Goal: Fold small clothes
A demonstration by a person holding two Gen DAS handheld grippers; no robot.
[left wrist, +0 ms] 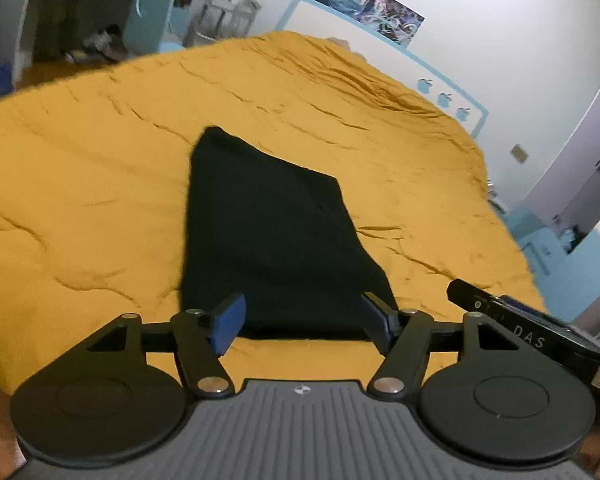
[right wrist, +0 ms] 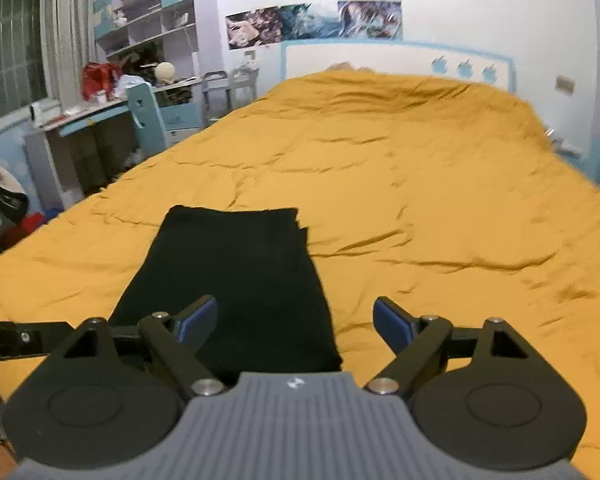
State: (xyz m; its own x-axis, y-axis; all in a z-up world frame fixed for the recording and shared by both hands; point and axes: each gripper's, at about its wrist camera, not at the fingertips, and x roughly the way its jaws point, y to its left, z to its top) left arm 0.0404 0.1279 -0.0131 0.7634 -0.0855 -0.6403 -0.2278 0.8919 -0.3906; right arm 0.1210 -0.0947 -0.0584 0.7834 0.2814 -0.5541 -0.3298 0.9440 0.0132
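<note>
A black garment (left wrist: pixel 268 232) lies folded into a long narrow strip on the mustard-yellow bedspread (left wrist: pixel 80 184). My left gripper (left wrist: pixel 306 320) is open, its blue pads straddling the near end of the garment. In the right wrist view the same garment (right wrist: pixel 236 280) lies ahead and to the left. My right gripper (right wrist: pixel 294 326) is open and empty, above the garment's near right corner. The right gripper's black body (left wrist: pixel 532 332) shows at the right edge of the left wrist view. The left gripper's black body (right wrist: pixel 20 338) shows at the left edge of the right wrist view.
The bed fills both views, with a blue-and-white headboard (right wrist: pixel 400 60) and posters (right wrist: pixel 312 22) on the far wall. A desk (right wrist: pixel 96 120), blue chair (right wrist: pixel 146 116) and shelves (right wrist: pixel 148 12) stand left of the bed. Clutter lies on the floor (right wrist: pixel 0 208).
</note>
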